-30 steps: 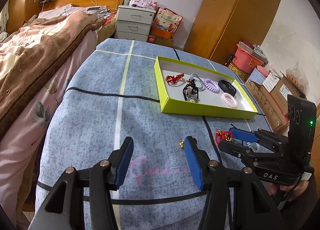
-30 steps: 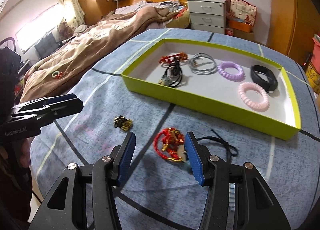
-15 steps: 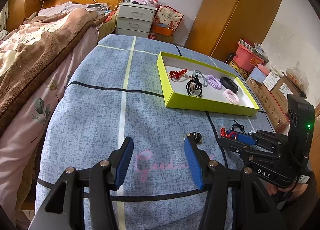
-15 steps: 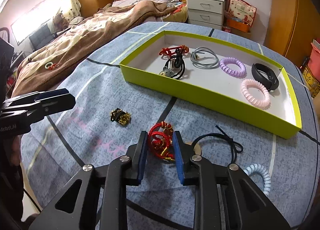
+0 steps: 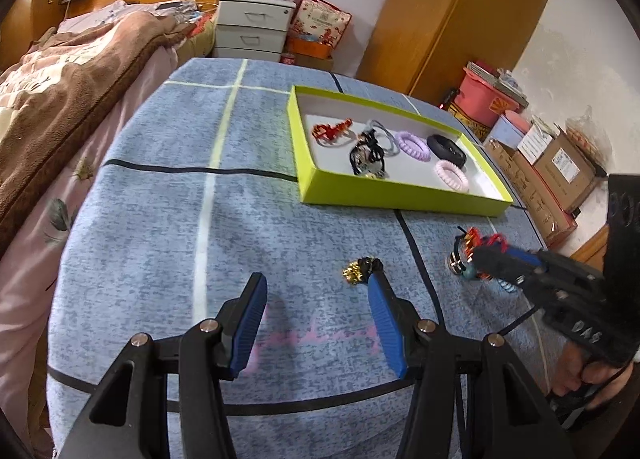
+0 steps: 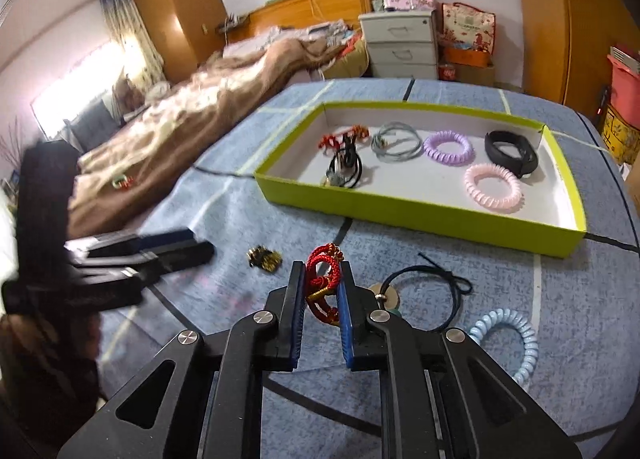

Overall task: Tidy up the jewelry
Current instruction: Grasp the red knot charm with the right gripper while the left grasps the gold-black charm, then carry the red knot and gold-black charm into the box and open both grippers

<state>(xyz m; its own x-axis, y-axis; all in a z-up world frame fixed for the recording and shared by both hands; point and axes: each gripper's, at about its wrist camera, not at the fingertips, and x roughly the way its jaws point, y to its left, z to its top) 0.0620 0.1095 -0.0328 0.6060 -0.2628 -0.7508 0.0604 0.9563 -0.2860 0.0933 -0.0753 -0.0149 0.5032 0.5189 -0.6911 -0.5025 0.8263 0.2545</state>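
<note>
My right gripper (image 6: 322, 271) is shut on a red braided cord bracelet (image 6: 323, 273) and holds it just above the blue cloth; it also shows in the left wrist view (image 5: 486, 255). My left gripper (image 5: 316, 291) is open and empty, with a small gold-and-black trinket (image 5: 360, 269) at its right fingertip. The green tray (image 6: 424, 215) holds several hair ties and bracelets, among them a pink coil (image 6: 493, 187) and a purple coil (image 6: 448, 147). A black cord necklace (image 6: 424, 283) and a pale blue coil (image 6: 508, 335) lie on the cloth beside my right gripper.
The table is covered with a blue checked cloth (image 5: 168, 195). A bed with a brown blanket (image 5: 52, 99) runs along the left. A white drawer unit (image 5: 252, 27), a wooden wardrobe (image 5: 460, 7) and cardboard boxes (image 5: 560, 167) stand behind and to the right.
My right gripper closed on the red cord bracelet and lifted it slightly off the cloth. My left gripper drew back a little and stayed open near the gold trinket.
</note>
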